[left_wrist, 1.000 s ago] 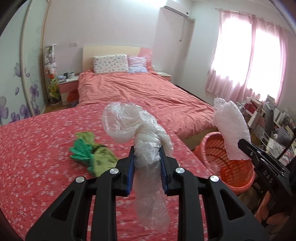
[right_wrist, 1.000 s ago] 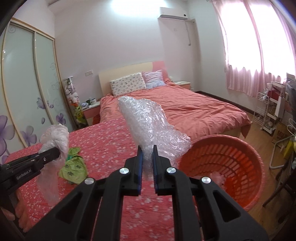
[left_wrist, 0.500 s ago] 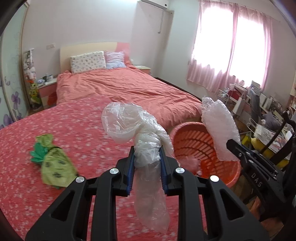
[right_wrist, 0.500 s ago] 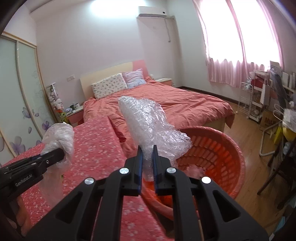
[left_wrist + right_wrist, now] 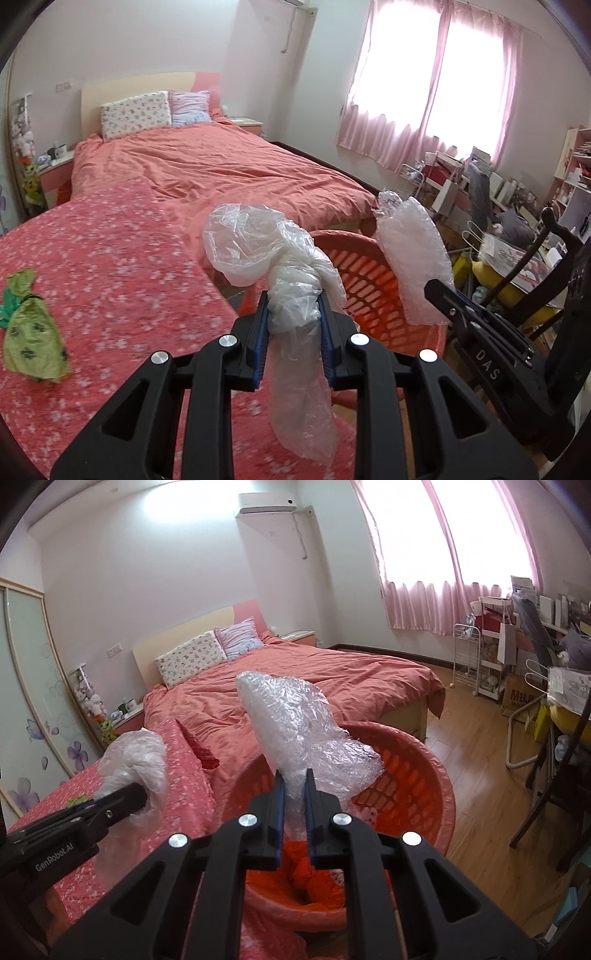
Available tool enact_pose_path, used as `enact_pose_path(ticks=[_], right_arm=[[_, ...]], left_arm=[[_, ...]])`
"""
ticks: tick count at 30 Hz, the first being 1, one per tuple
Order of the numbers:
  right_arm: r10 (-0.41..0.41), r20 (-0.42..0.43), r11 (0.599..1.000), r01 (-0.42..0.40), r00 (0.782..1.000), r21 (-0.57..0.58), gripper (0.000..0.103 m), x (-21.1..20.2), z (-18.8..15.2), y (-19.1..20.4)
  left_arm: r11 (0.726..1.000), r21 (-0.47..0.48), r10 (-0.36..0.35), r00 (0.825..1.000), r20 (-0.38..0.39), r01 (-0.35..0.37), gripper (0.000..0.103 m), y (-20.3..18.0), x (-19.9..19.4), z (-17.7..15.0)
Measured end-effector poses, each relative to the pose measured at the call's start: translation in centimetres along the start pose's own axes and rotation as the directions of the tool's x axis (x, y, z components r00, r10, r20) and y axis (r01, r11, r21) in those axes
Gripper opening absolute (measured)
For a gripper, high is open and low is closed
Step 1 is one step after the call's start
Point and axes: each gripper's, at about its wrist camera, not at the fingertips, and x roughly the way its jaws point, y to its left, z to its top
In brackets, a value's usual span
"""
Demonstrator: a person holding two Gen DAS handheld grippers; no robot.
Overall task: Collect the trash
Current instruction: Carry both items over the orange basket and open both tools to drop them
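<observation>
Left wrist view: the left claw [image 5: 293,317] pinches a crumpled clear plastic bag [image 5: 273,258]; the orange basket [image 5: 369,280] sits behind it toward 1 o'clock, and a green bag [image 5: 31,338] lies on the flowered bed cover [image 5: 110,258] at 9 o'clock. Right wrist view: the right claw [image 5: 293,801] grips bubble wrap [image 5: 295,727] over the basket.

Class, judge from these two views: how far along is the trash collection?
Done: some scraps already lie in the orange basket. In hand: the left hand-held gripper clamps a plastic bag; the right hand-held gripper clamps bubble wrap over the basket. Left: dropping both, then the green bag on the bedspread.
</observation>
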Motion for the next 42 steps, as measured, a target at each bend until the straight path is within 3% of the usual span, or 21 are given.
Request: enact_pose_path(ticks=[12, 16, 19, 24, 30, 37, 42], right_arm=[[-0.005, -0.015, 0.999, 0.006, 1.000, 0.040, 0.015, 2.0, 0.9, -2.6], [0.004, -0.019, 0.998, -0.003, 1.000, 0.062, 0.019, 2.6, 1.2, -3.0], [0.007, -0.021, 0.997, -0.005, 1.000, 0.076, 0.035, 2.9, 1.1, -3.3], [-0.017, -0.019, 0.998, 0.018, 1.000, 0.053, 0.045, 2.7, 0.8, -2.8], [-0.016, -0.028, 1.000, 0.016, 0.999, 0.004, 0.046, 2.5, 0.5, -1.0], [0.058, -0.061, 0.995, -0.063, 0.996, -0.078, 0.046, 2.2, 0.1, 4.2], [0.152, -0.114, 0.974, -0.168, 0.982, -0.152, 0.046, 2.2, -0.7, 10.0]], left_arm=[[0.999, 0.017, -0.047, 0.998, -0.030, 0.048, 0.026, -2.4, 3.7, 1.0], [1.000, 0.004, -0.027, 0.999, -0.042, 0.027, 0.040, -2.1, 4.2, 0.7], [1.000, -0.016, -0.012, 0.999, -0.050, 0.011, 0.048, -1.3, 4.2, 0.5], [0.999, -0.034, 0.034, 0.997, -0.069, -0.036, 0.050, 0.1, 3.8, -0.1], [0.992, -0.043, 0.120, 0.991, -0.051, -0.123, 0.050, 3.0, 1.1, -1.0], [0.967, -0.093, 0.237, 0.972, -0.001, -0.236, 0.050, 8.1, -4.0, -1.3], [0.932, -0.178, 0.325, 0.946, 0.019, -0.317, 0.051, 12.9, -7.8, -1.8]])
